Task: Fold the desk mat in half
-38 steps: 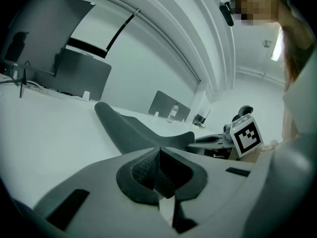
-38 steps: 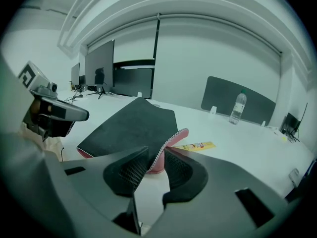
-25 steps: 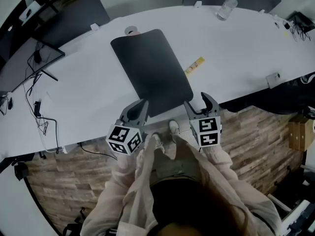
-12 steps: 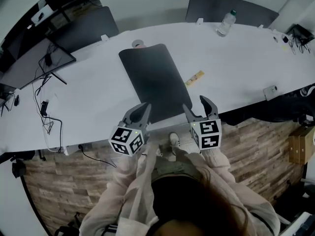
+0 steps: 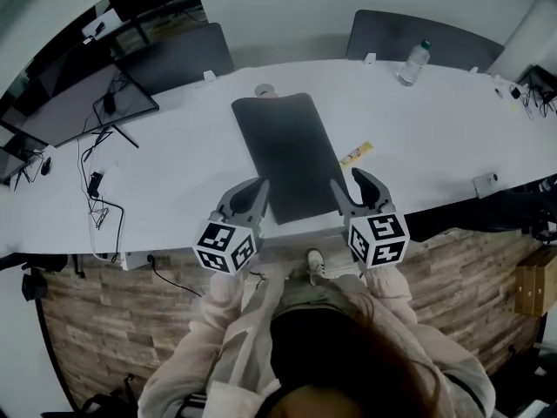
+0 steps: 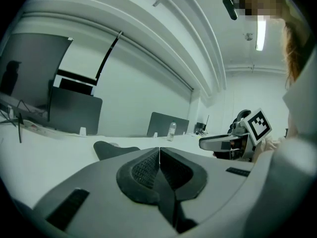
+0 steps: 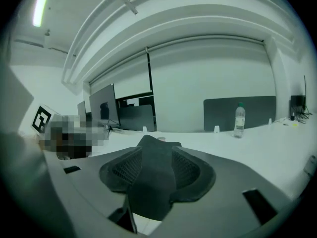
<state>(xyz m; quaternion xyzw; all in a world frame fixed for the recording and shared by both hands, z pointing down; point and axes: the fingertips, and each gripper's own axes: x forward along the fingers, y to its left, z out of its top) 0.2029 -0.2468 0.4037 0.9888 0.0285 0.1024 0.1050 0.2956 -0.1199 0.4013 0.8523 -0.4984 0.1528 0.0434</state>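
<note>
Both grippers have come up slightly since the earlier frame and now hover over the near edge of the table (image 5: 174, 172). The head view has swung too, so the desk mat (image 5: 287, 151) runs almost straight away towards 12 o'clock. The mat lies flat and unfolded on the white table, with its near short edge at the table's lip. A yellow strip (image 5: 357, 154) lies just beside it at 3 o'clock, and a water bottle (image 5: 415, 62) stands well apart at about 1 o'clock.

The left gripper (image 5: 250, 190) sits over the mat's near left corner. Its pads (image 6: 143, 170) are pressed together with nothing visible between them. The right gripper (image 5: 350, 181) is at the near right corner. Its jaws have just been closing but remain apart, and the mat shows through the gap rather than being pinched.

By my reading, the step in hand is taking hold of the near edge, and no fold has begun. The next move calls for the left jaws to reopen. Each gripper must then pinch its own corner, and both must lift evenly and carry the edge towards 12 o'clock.
</note>
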